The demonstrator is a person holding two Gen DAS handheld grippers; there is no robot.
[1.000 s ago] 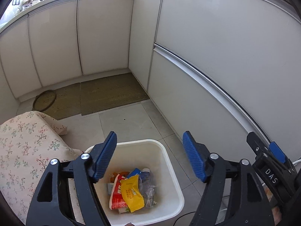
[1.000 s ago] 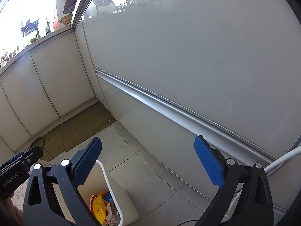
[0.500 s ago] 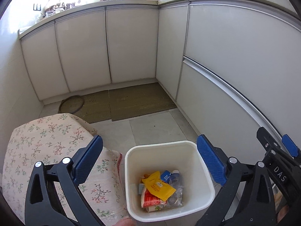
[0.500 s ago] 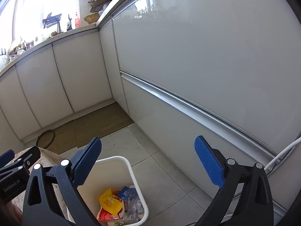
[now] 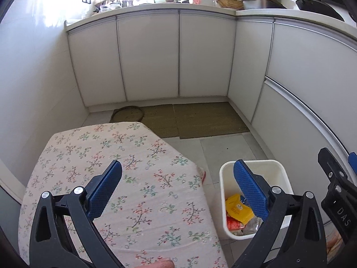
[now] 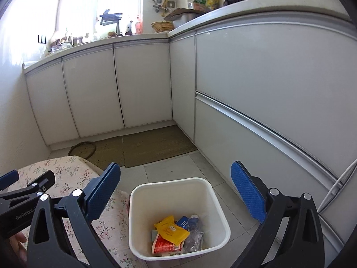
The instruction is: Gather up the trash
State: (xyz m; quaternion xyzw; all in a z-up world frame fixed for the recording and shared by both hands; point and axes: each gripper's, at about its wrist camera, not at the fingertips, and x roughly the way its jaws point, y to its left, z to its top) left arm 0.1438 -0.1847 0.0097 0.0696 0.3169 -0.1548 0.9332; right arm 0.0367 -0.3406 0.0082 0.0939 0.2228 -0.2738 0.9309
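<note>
Below, bin (image 6: 178, 216) between spread fingers (image 6: 247, 189).

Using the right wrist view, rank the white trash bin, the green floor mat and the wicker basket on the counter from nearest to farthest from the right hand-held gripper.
1. White trash bin: directly below and ahead of the right hand-held gripper, on the floor tiles.
2. Green floor mat: farther ahead, lying at the foot of the cabinets.
3. Wicker basket: farthest, up on the counter in the corner.

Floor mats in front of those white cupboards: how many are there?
2 flat woven olive-brown floor mats lie side by side before the cupboards: left mat and right mat. A dark round ring overlaps the left mat; more may be hidden.
</note>
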